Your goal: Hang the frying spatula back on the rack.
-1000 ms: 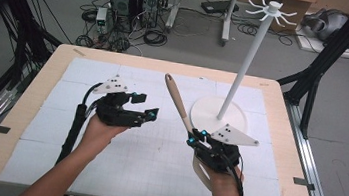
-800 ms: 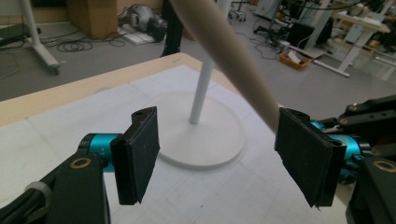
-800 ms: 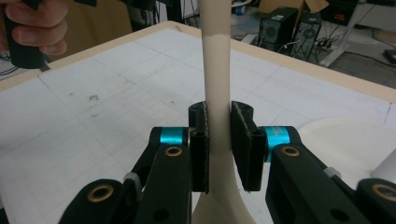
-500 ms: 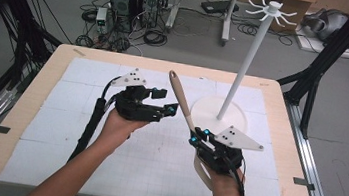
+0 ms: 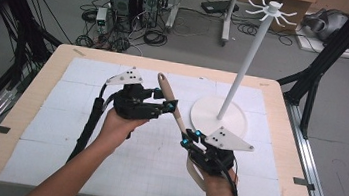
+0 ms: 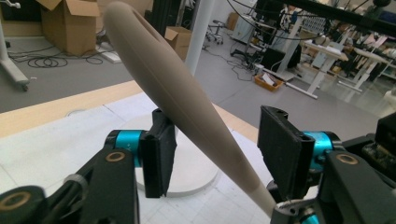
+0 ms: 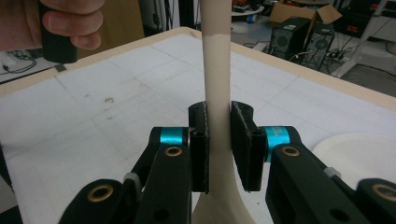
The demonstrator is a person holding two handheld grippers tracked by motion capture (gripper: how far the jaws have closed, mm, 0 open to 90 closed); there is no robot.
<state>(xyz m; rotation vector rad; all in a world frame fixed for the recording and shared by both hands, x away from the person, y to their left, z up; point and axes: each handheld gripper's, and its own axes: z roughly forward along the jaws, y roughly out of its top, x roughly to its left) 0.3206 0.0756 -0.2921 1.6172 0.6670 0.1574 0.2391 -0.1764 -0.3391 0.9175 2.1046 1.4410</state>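
A beige wooden utensil point(image 5: 174, 112) stands tilted over the white mat, its long handle rising up and to the left. My right gripper point(image 5: 191, 137) is shut on its neck, just above the broad end point(image 5: 194, 175); the right gripper view shows both pads point(image 7: 201, 140) pressed on the utensil point(image 7: 215, 60). My left gripper point(image 5: 163, 100) is at the upper handle, and its jaws have just been closing. In the left gripper view the handle point(image 6: 187, 102) runs between the jaws of the left gripper point(image 6: 222, 156). It lies by the left pad point(image 6: 159, 158), with a gap to the right pad.
A white hook stand point(image 5: 248, 51) with a round base point(image 5: 210, 120) sits on the mat to the right of the utensil, its base point(image 6: 196, 172) just beyond the left gripper. The table's wooden rim point(image 5: 280, 121) borders the mat. Cables and computers lie on the floor behind.
The left gripper has moved right and up to the utensil's handle. Its jaws now stand on either side of it and are narrower. The right gripper has kept still.
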